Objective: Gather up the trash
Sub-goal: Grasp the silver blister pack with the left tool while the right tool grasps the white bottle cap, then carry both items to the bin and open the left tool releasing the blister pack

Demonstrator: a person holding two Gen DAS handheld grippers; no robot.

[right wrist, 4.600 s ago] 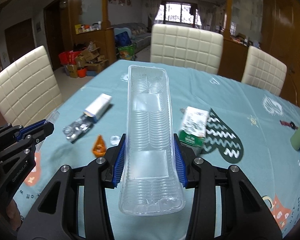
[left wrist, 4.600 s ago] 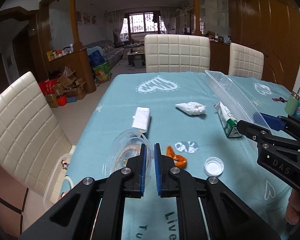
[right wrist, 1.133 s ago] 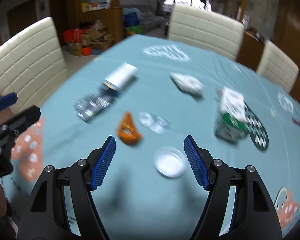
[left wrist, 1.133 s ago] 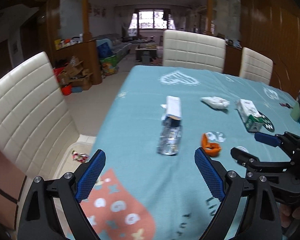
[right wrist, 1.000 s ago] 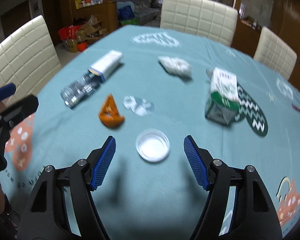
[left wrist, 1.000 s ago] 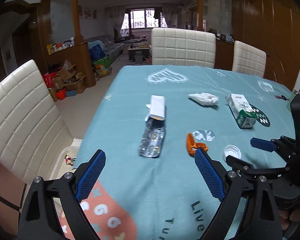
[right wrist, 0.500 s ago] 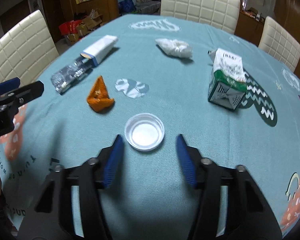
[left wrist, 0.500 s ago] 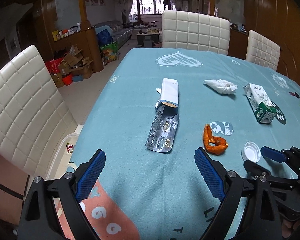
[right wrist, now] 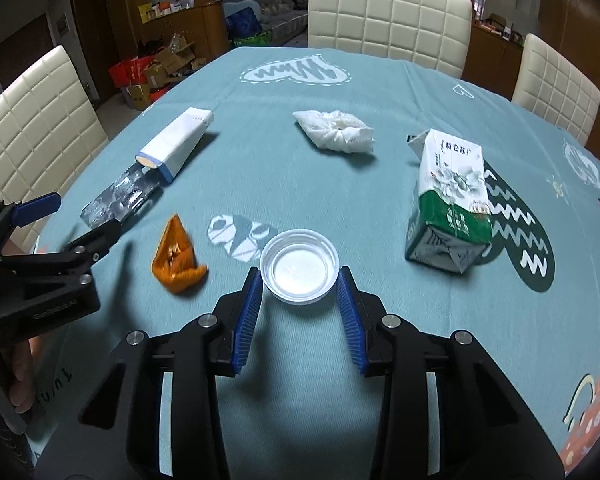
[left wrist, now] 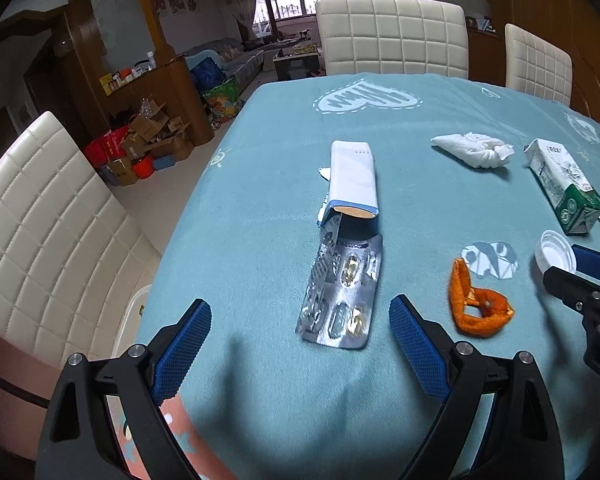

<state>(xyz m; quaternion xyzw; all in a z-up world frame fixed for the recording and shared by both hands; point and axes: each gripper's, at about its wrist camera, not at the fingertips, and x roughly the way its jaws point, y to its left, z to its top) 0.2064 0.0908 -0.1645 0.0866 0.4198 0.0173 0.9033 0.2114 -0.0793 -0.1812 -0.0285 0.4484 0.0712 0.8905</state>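
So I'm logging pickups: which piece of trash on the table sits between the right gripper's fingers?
The round white plastic lid, open side up, framed by the right gripper, whose jaws have just been closing. The orange peel and milk carton lie off to either side.

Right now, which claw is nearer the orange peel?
Right. The right claw brackets the white lid just beside the orange peel; the left claw sits farther off, around the blister pack.

Taking the white lid (right wrist: 299,266) as landmark: the right tool (right wrist: 299,292) straddles it, pads close at both sides. Left of the lid lies orange peel (right wrist: 177,261), and beyond that a blister pack (left wrist: 342,295). Right of it stands a carton (right wrist: 449,200); bare counter (right wrist: 300,380) lies nearer.
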